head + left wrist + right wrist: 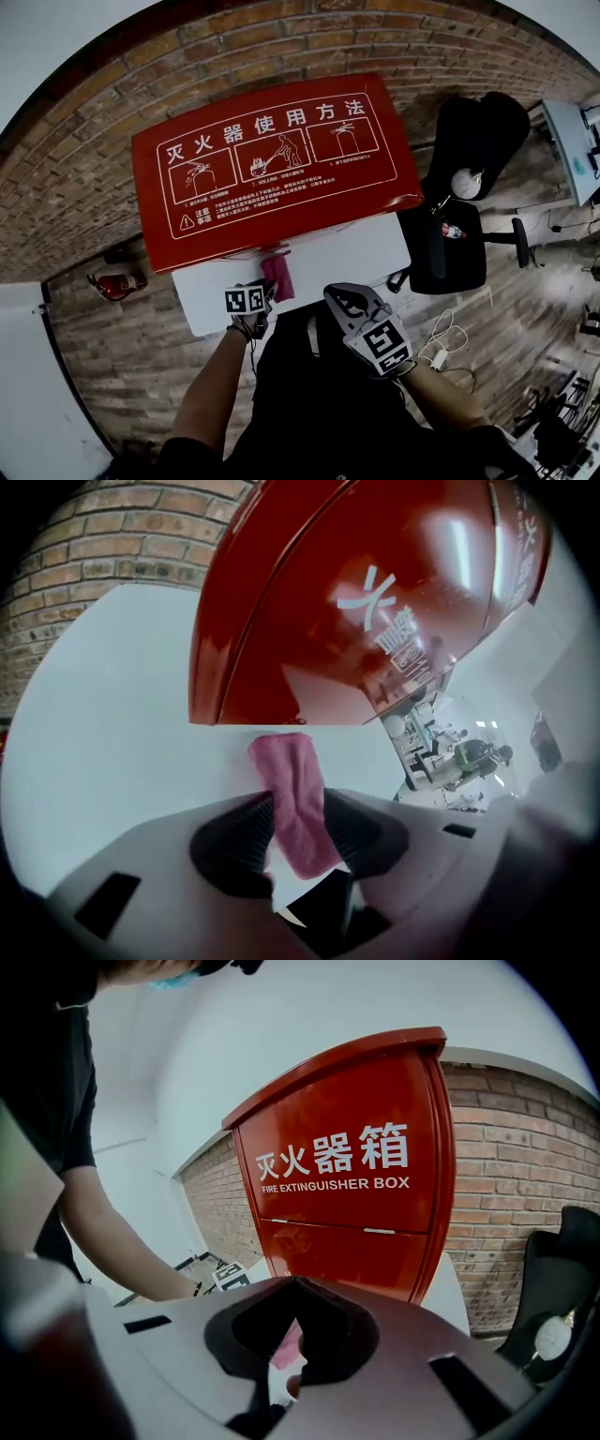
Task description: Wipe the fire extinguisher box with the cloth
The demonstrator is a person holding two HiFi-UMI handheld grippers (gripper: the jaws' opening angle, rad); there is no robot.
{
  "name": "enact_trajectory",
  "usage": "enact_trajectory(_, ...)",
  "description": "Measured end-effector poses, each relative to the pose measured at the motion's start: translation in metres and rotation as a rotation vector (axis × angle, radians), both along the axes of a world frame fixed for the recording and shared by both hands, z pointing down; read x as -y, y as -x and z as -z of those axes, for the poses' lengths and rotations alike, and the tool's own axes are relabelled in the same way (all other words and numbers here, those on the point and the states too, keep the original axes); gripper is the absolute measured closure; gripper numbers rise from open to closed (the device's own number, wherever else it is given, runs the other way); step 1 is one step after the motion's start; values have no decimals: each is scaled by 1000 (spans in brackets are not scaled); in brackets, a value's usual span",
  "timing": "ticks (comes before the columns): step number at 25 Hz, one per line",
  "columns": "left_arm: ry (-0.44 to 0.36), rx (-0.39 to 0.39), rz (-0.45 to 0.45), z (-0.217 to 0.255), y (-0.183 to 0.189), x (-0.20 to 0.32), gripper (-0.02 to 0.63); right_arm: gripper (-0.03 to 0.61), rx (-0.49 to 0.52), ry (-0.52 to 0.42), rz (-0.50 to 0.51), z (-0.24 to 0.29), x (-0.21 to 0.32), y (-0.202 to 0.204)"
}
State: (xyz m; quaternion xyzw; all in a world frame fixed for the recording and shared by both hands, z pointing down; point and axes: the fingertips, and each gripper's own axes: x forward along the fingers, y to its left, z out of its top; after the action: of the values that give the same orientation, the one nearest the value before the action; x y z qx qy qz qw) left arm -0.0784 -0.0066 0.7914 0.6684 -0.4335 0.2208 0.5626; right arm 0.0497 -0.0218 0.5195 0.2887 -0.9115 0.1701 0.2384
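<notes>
The red fire extinguisher box point(272, 159) stands on a white table point(347, 258), its lid printed with white instructions. A pink cloth point(277, 275) lies on the table just in front of the box. My left gripper point(263, 294) is at the cloth's near end. In the left gripper view the cloth point(281, 761) runs between the open jaws of that gripper point(298, 803) toward the box point(356, 602), and the pads stand apart from it. My right gripper point(339, 298) hangs to the right, over the table's front edge. It point(295, 1288) faces the box front point(347, 1185), shut and empty.
A black office chair point(459, 234) with a bag stands to the right of the table. A red extinguisher point(117, 284) lies on the wooden floor at the left. White cables point(441, 342) trail on the floor. A brick wall point(84, 141) is behind the box.
</notes>
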Motion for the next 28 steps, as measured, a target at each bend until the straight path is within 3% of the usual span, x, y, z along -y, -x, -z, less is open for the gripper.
enact_trajectory(6, 52, 45, 33, -24, 0, 2, 439, 561, -17, 17, -34, -7, 4, -19)
enact_trajectory(11, 42, 139, 86, -27, 18, 6, 432, 561, -19, 10, -48, -12, 7, -27)
enact_trajectory(19, 96, 124, 54, -38, 10, 2, 422, 561, -21, 31, -47, -16, 12, -27)
enact_trajectory(25, 108, 201, 46, -44, 9, 3, 425, 561, -34, 30, -50, -19, 13, -32)
enact_trajectory(28, 100, 231, 16, -44, 8, 3, 459, 561, -41, 39, -58, -23, 13, -35)
